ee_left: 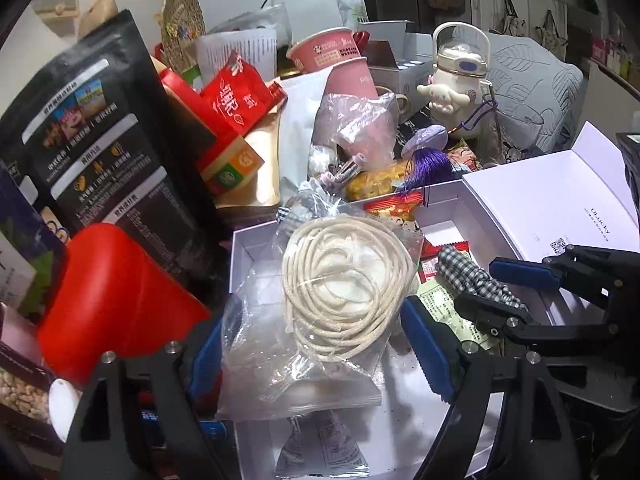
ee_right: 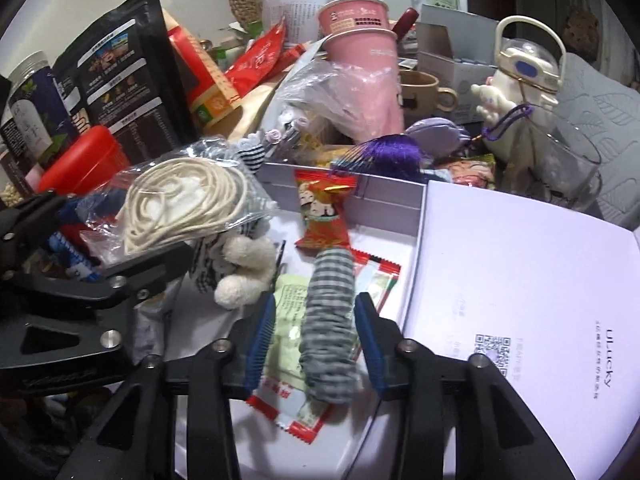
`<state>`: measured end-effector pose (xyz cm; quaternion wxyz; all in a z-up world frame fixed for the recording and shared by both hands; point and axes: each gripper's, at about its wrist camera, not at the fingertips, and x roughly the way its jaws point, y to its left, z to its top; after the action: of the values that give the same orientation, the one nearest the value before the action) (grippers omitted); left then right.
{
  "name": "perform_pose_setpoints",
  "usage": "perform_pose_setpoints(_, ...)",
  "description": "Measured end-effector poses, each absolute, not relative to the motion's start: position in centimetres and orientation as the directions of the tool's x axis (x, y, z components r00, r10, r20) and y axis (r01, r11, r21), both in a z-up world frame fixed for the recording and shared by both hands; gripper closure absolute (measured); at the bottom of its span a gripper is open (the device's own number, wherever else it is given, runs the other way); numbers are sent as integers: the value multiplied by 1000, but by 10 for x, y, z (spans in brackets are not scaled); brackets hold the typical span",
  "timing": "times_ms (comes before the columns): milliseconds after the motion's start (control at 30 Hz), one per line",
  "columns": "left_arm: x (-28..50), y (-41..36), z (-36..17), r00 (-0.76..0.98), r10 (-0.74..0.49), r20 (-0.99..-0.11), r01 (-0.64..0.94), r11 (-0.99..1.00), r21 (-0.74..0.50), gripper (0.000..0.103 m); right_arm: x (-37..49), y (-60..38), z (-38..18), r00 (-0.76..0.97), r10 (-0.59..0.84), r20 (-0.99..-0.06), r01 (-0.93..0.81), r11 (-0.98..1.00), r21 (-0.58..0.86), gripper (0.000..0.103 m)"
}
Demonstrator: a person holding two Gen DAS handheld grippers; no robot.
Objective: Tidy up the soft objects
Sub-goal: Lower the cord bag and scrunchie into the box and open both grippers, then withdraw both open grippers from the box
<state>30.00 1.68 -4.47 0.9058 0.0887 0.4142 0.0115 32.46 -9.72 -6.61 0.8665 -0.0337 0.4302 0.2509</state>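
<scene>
A clear plastic bag with a coil of cream cord (ee_left: 344,292) sits between the blue pads of my left gripper (ee_left: 316,356), held above a white open box (ee_left: 242,248). The jaws are wide and touch the bag's sides. The bag also shows in the right wrist view (ee_right: 180,204), with the left gripper (ee_right: 92,256) beside it. My right gripper (ee_right: 316,336) has its pads either side of a grey checked fabric scrunchie (ee_right: 328,328), which hangs over the box floor (ee_right: 384,256). In the left wrist view the right gripper (ee_left: 516,292) pinches that checked fabric (ee_left: 468,276).
Snack packets (ee_right: 324,212) and a white plush toy (ee_right: 244,268) lie in the box. Its lid (ee_right: 520,272) stands open at right. Behind are a black pouch (ee_left: 100,128), a red tub (ee_left: 120,296), pink cups (ee_right: 364,40), a purple tassel (ee_right: 384,152) and a cream bottle (ee_right: 524,72).
</scene>
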Motion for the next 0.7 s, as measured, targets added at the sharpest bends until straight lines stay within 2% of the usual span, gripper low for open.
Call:
perform_pose_setpoints(67,300,19,-43,653,102,-750,43,984,172,20,325,-97,-66,502,407,-763,-461,872,161,60)
perform_pose_setpoints(200,299,25,-39,650,75,-756,40,990,133,20,323,-98,-62,517,400,-757,-463,874,146,49)
perform_pose_setpoints(433,293,25,-28,670,97,-736,25,988,153,20,316,-101,-50,542,407,-735,-461,876,144,49)
perform_pose_setpoints(700,282,29,-5,694,77,-716,8,993,115,20,301,-108,-18,589,418,-692,-451,880,148,49)
